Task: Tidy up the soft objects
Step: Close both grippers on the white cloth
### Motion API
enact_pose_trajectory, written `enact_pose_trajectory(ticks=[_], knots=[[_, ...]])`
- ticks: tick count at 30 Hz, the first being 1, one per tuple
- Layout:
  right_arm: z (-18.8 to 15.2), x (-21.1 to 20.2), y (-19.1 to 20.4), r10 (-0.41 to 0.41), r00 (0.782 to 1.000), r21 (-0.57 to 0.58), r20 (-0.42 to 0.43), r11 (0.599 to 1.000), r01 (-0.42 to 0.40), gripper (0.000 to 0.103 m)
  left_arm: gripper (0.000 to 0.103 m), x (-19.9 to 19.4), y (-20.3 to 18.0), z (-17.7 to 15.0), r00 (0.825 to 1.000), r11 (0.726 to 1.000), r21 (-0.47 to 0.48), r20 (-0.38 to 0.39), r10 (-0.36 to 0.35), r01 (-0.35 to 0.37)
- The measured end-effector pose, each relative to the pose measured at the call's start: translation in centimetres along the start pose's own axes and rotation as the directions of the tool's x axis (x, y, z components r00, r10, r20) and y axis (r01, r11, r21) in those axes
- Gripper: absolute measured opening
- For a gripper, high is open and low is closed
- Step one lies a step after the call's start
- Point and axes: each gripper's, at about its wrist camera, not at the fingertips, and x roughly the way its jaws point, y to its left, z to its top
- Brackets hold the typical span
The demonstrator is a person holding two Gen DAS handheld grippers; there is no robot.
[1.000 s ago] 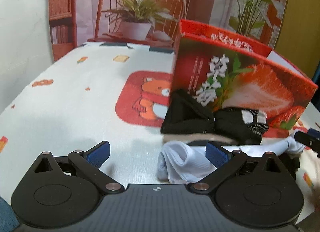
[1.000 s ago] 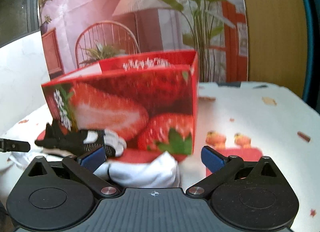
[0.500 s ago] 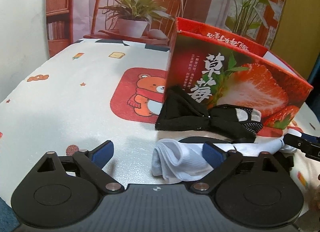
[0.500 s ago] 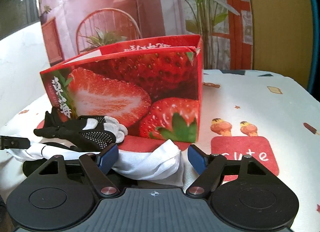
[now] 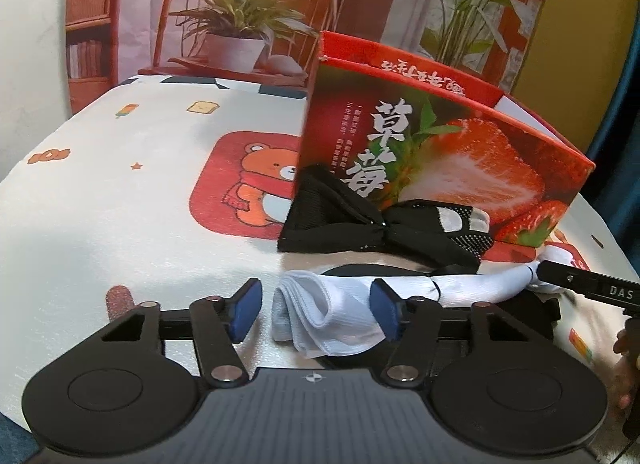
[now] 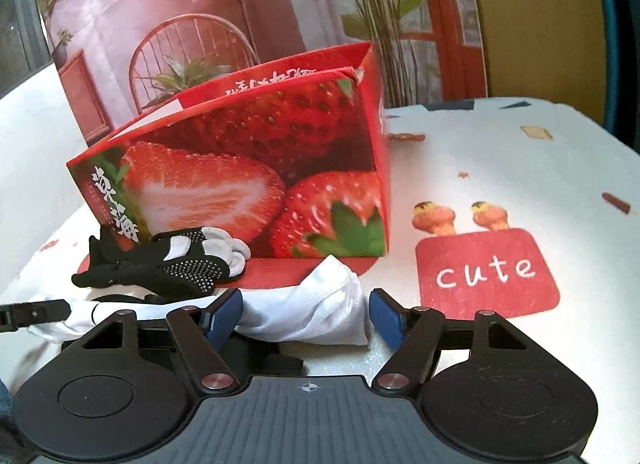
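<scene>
A long white sock lies on the tablecloth in front of the strawberry box. Its folded left end sits between the blue pads of my left gripper, whose jaws are closing; the right pad touches the cloth and a gap remains at the left pad. The sock's other end lies between the pads of my right gripper, also closing and not clamped. A black glove with white dotted patches rests against the box. Each view shows a finger of the opposite gripper at its edge.
A dark flat item lies partly hidden under the sock. The white tablecloth carries a red bear print and a red "cute" patch. A printed backdrop of a chair and plants stands behind the table.
Both grippers' jaws have narrowed around the ends of the white sock. The sock's ends have bunched a little between the pads. The glove and box have not moved.
</scene>
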Motion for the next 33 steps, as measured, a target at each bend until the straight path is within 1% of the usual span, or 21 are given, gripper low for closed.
enact_pose_trajectory(ticks=[2, 4, 7, 11, 12, 14, 17, 19, 22, 24, 26, 27, 30, 33], knots=[[-0.2, 0.1, 0.2, 0.003, 1.000, -0.010, -0.002, 1.000, -0.003, 0.065, 0.056, 0.0, -0.2, -0.1, 1.000, 1.000, 0.012, -0.005, -0.004, 0.004], [-0.3, 0.3, 0.3, 0.002, 1.000, -0.020, -0.004, 1.000, -0.002, 0.065, 0.056, 0.1, -0.3, -0.2, 1.000, 1.000, 0.026, -0.008, -0.002, 0.002], [-0.5, 0.6, -0.1, 0.015, 1.000, 0.000, -0.006, 1.000, -0.015, 0.065, 0.055, 0.0, -0.4, -0.3, 1.000, 0.999, 0.038, -0.005, -0.002, 0.002], [-0.5, 0.6, -0.1, 0.020, 1.000, 0.004, 0.004, 1.000, -0.020, 0.065, 0.039, -0.1, -0.7, -0.4, 1.000, 0.997, 0.074, 0.011, 0.025, -0.025], [-0.5, 0.5, -0.2, 0.023, 1.000, 0.009, 0.011, 1.000, -0.023, 0.065, 0.034, -0.1, -0.6, -0.4, 1.000, 0.997, 0.074, 0.012, 0.022, -0.023], [-0.5, 0.3, -0.5, 0.030, 0.999, 0.027, 0.027, 0.999, -0.031, 0.065, 0.026, -0.2, -0.4, -0.4, 1.000, 0.997, 0.072, 0.015, 0.019, -0.020], [-0.3, 0.2, -1.1, 0.042, 0.998, 0.071, 0.044, 0.996, -0.045, 0.065, 0.024, -0.1, -0.2, -0.4, 1.000, 0.997, 0.071, 0.012, 0.011, -0.012], [-0.2, 0.3, -1.6, 0.053, 0.998, 0.104, 0.042, 0.993, -0.057, 0.060, 0.021, 0.0, -0.2, -0.4, 1.000, 0.997, 0.074, 0.010, 0.005, -0.006], [-0.4, 0.6, -1.8, 0.039, 0.999, 0.109, 0.038, 0.993, -0.043, 0.049, 0.020, 0.0, -0.1, -0.5, 1.000, 0.998, 0.069, 0.009, 0.007, -0.008], [-0.4, 0.6, -1.7, 0.016, 0.999, 0.103, 0.031, 0.995, -0.019, 0.032, 0.019, 0.1, 0.1, -0.4, 1.000, 0.999, 0.053, 0.009, 0.004, -0.005], [-0.5, 0.6, -1.7, 0.011, 1.000, 0.099, 0.026, 0.995, -0.014, 0.028, 0.018, 0.1, 0.3, -0.3, 1.000, 0.999, 0.043, 0.010, 0.008, -0.008], [-0.5, 0.6, -1.6, 0.011, 1.000, 0.092, 0.024, 0.996, -0.013, 0.024, 0.017, 0.0, 0.4, -0.3, 1.000, 0.999, 0.039, 0.010, 0.007, -0.007], [-0.4, 0.4, -1.0, -0.011, 1.000, 0.047, 0.029, 0.999, 0.010, 0.017, 0.016, -0.2, 0.4, -0.2, 1.000, 0.999, 0.038, 0.015, 0.007, -0.008], [-0.1, -0.3, -0.6, -0.012, 0.999, 0.027, 0.049, 1.000, 0.011, 0.014, 0.014, -0.6, 0.4, -0.1, 1.000, 1.000, 0.030, 0.028, 0.006, -0.006]])
